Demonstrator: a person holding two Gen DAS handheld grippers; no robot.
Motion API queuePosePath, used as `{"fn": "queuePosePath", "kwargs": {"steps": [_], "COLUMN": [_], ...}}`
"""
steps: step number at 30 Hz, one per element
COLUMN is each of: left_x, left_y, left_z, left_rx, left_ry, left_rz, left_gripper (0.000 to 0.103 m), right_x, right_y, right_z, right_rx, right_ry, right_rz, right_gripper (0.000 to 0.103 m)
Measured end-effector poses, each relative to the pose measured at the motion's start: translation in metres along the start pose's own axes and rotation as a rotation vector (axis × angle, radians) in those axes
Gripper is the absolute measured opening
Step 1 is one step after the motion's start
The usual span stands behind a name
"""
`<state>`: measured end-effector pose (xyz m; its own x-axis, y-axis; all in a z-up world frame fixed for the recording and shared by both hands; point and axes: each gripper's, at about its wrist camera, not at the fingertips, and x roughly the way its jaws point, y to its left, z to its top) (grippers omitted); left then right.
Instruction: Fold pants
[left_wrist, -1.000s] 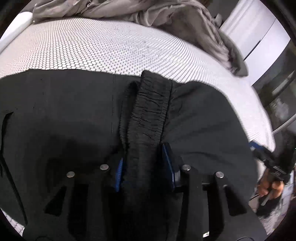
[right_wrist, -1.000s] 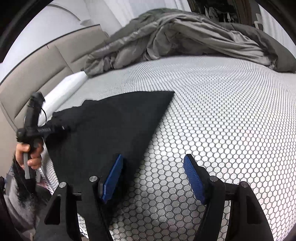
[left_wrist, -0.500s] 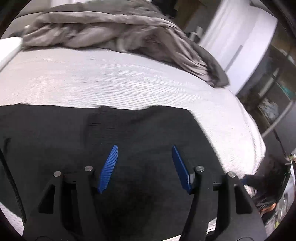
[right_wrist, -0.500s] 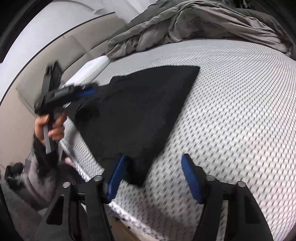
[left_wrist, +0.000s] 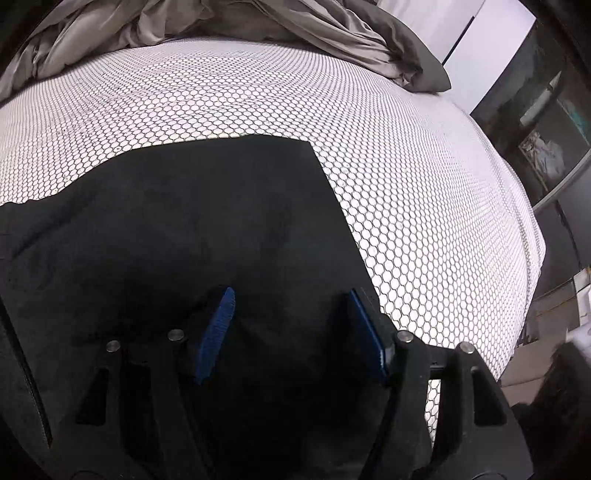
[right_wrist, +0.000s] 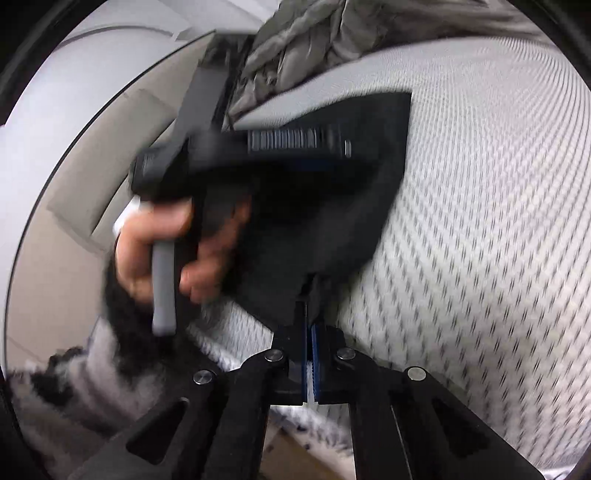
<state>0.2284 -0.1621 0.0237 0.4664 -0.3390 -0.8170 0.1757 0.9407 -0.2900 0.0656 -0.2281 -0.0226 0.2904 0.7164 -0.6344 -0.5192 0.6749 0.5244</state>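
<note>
two blue-padded fingers of the left gripper (left_wrist: 291, 332) stand wide apart in the left wrist view, with nothing between them, poised over the black pants (left_wrist: 177, 236). the pants lie flat on the bed (left_wrist: 424, 192), whose white cover has a honeycomb print, and their far edge ends in a square corner toward the right. a rumpled grey duvet (left_wrist: 258, 26) is heaped at the far end of the bed, well apart from the pants. in the right wrist view, which is blurred by motion, the fingers of the right gripper (right_wrist: 309, 325) are pressed together on a near corner of the pants (right_wrist: 332, 206), the cloth rising out from between the pads. left of it the person's left hand (right_wrist: 159, 243) grips the grey handle of the other gripper, whose dark body reaches across above the pants. the grey duvet (right_wrist: 325, 33) sits at the top, next to a pale headboard (right_wrist: 88, 155)
</note>
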Motion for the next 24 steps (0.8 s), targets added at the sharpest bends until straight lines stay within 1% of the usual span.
{"fn": "queuePosePath", "kwargs": {"steps": [1, 3, 4, 5, 6, 8, 9, 10, 11, 12, 13, 14, 16, 17, 19, 21, 22, 23, 24], "left_x": [-0.002, -0.007, -0.012, -0.019, -0.025, -0.032, -0.033, -0.028, -0.020, -0.014, -0.003, 0.000, -0.002, -0.003, -0.006, -0.005, -0.010, -0.016, -0.019], "left_y": [0.001, 0.000, 0.001, -0.003, -0.008, -0.025, -0.029, -0.041, -0.050, -0.054, -0.056, -0.055, -0.055, -0.056, -0.057, -0.056, -0.057, -0.055, -0.047], "left_z": [0.000, -0.001, -0.002, -0.005, -0.008, -0.015, -0.014, -0.017, -0.019, -0.021, -0.023, -0.024, -0.028, -0.026, -0.031, -0.028, -0.028, -0.027, -0.024], "left_rx": [-0.015, -0.040, -0.053, -0.052, -0.037, 0.024, 0.052, 0.106, 0.144, 0.154, 0.151, 0.145, 0.141, 0.139, 0.122, 0.119, 0.113, 0.102, 0.092], "left_ry": [-0.004, -0.009, -0.008, -0.021, -0.041, -0.068, -0.072, -0.065, -0.048, -0.031, -0.011, -0.012, -0.025, -0.025, -0.029, -0.034, -0.039, -0.042, -0.050], "left_rz": [-0.005, -0.015, -0.024, -0.050, -0.076, -0.083, -0.082, -0.068, -0.036, -0.015, 0.007, 0.012, 0.007, 0.002, 0.000, -0.003, -0.010, -0.030, -0.052], "left_gripper": [0.060, 0.061, 0.060, 0.061, 0.061, 0.061, 0.061, 0.061, 0.061, 0.061, 0.061, 0.061, 0.061, 0.061, 0.061, 0.061, 0.061, 0.061, 0.061], "right_x": [0.001, -0.003, -0.010, -0.016, -0.023, -0.030, -0.028, -0.022, -0.015, -0.007, -0.001, 0.002, 0.002, 0.000, 0.000, 0.001, -0.003, -0.013, -0.027], "right_y": [-0.001, -0.001, 0.000, 0.000, 0.000, -0.003, -0.005, -0.007, -0.008, -0.006, -0.006, -0.005, -0.001, -0.003, -0.007, -0.011, -0.010, -0.009, -0.015], "right_z": [-0.005, -0.007, -0.007, -0.008, -0.006, 0.004, 0.008, 0.012, 0.014, 0.019, 0.020, 0.019, 0.012, 0.004, -0.003, -0.007, -0.007, -0.006, -0.008], "right_rx": [-0.007, -0.011, -0.018, -0.019, -0.017, 0.010, 0.030, 0.039, 0.039, 0.037, 0.036, 0.036, 0.022, 0.031, 0.035, 0.048, 0.039, 0.030, 0.021], "right_ry": [0.017, 0.009, -0.011, -0.028, -0.054, -0.119, -0.124, -0.115, -0.106, -0.098, -0.084, -0.073, -0.039, -0.015, 0.025, 0.049, 0.054, 0.028, -0.002], "right_rz": [0.020, 0.003, -0.012, -0.030, -0.043, -0.030, -0.019, -0.014, -0.029, -0.036, -0.020, -0.024, -0.016, -0.003, 0.030, 0.037, 0.042, 0.037, 0.030], "right_gripper": [0.001, 0.006, 0.008, 0.017, 0.030, 0.041, 0.041, 0.041, 0.038, 0.019, 0.006, 0.003, 0.002, 0.001, 0.001, 0.003, 0.005, 0.008, 0.017]}}
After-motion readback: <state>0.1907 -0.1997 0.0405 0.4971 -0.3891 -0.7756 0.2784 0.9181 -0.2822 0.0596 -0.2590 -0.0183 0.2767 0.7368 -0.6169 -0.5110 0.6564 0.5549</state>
